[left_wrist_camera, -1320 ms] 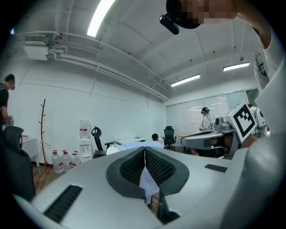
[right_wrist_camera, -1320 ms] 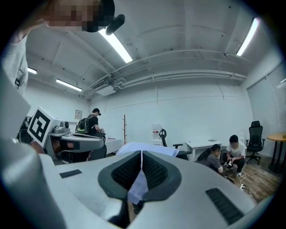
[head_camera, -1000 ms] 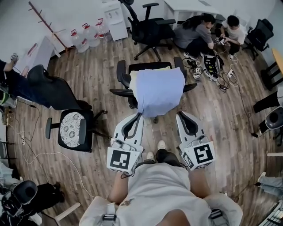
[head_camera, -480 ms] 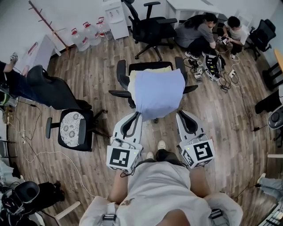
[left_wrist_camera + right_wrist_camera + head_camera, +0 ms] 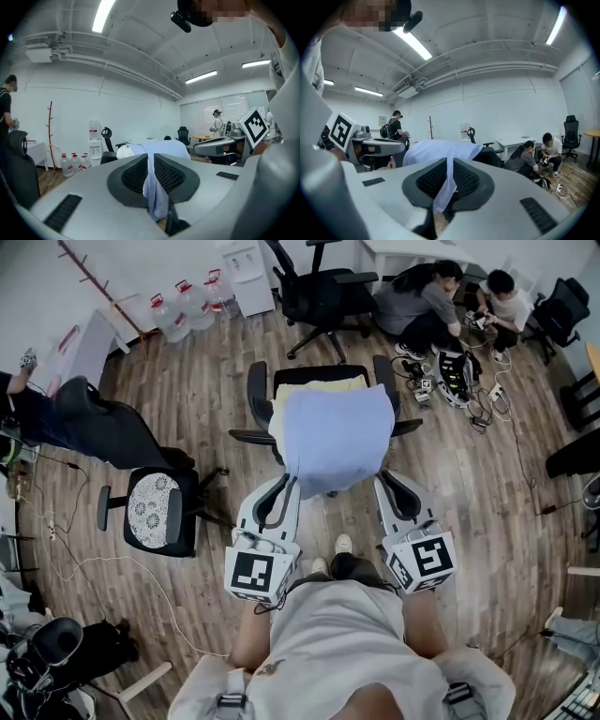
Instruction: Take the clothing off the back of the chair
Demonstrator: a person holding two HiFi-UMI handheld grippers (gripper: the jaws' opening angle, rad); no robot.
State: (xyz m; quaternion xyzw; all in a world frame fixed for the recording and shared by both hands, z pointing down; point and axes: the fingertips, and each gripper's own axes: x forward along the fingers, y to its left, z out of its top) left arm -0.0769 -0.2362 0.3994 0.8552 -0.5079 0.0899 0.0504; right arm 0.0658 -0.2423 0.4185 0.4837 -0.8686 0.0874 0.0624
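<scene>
Matt cloth garment (image 5: pixel 336 442), wood-grain floor (image 5: pixel 206 399)

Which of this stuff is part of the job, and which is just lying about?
In the job: light blue garment; chair it hangs on; left gripper, jaws just been opening, cloth between them; right gripper, shut on the cloth.
Lying about: water bottles; coat stand; cushioned chair; water dispenser.

Pale blue clothing (image 5: pixel 336 442) (perhaps lilac)
</scene>
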